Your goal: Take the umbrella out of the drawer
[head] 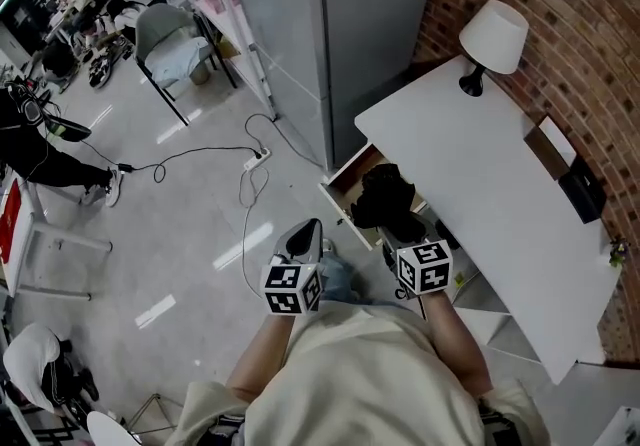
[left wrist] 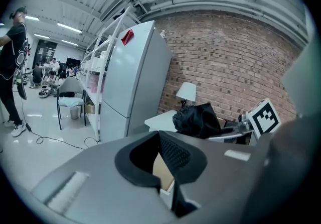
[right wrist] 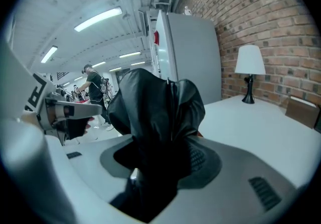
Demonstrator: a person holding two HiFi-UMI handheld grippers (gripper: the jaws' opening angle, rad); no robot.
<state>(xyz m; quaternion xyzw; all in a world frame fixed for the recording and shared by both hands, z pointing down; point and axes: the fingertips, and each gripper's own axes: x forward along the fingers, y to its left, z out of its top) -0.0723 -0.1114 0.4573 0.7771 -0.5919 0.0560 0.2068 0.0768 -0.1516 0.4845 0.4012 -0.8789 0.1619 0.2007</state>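
Note:
The black folded umbrella [head: 385, 196] hangs bunched above the open wooden drawer [head: 345, 179] at the white desk's left end. My right gripper [head: 402, 230] is shut on the umbrella, and in the right gripper view the black fabric [right wrist: 158, 115] fills the gap between the jaws of that gripper [right wrist: 160, 160] and rises above them. My left gripper [head: 304, 234] is to the left of the drawer, over the floor, shut with nothing in it. In the left gripper view its pads [left wrist: 173, 152] meet, and the umbrella [left wrist: 198, 119] shows beyond them beside the right gripper's marker cube [left wrist: 264, 116].
A white desk [head: 500, 184] runs along the brick wall with a white lamp [head: 492, 39] at its far end and a dark box [head: 580, 184] at its right. A grey refrigerator [head: 330, 24] stands just past the drawer. A cable [head: 200, 154] and power strip lie on the floor; a person [head: 40, 149] stands far left.

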